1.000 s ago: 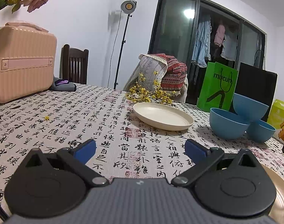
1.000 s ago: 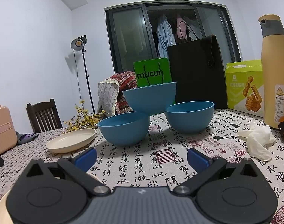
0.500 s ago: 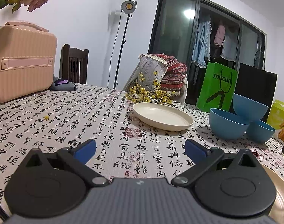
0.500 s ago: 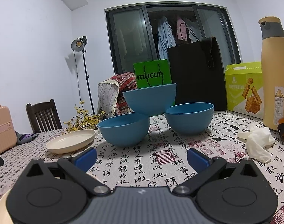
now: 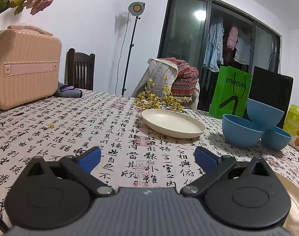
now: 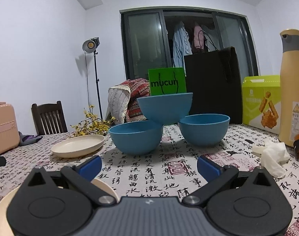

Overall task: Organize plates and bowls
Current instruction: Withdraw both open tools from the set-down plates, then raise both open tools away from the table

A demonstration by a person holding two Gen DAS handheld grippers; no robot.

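Observation:
Three blue bowls stand on the calligraphy tablecloth: a left bowl [image 6: 136, 137], a right bowl [image 6: 203, 128], and a third bowl [image 6: 165, 107] perched tilted across their rims. In the left wrist view the same bowls [image 5: 241, 129] sit at the right. A cream plate [image 5: 173, 123] lies mid-table, also seen as the cream plate [image 6: 78, 145] left of the bowls. A second cream plate [image 6: 1, 214] lies under my right gripper [image 6: 149, 164], which is open and empty, short of the bowls. My left gripper [image 5: 147, 157] is open and empty, short of the mid-table plate.
A pink suitcase [image 5: 25, 68] stands at the left. Yellow flower sprigs [image 5: 159, 99], a green bag [image 5: 230, 92] and a black bag [image 6: 212, 98] line the far edge. A tan bottle [image 6: 293, 86], snack box [image 6: 261, 102] and white glove [image 6: 271, 153] sit at the right.
The right gripper has edged slightly nearer to the bowls. The left gripper has barely moved. Both stay open.

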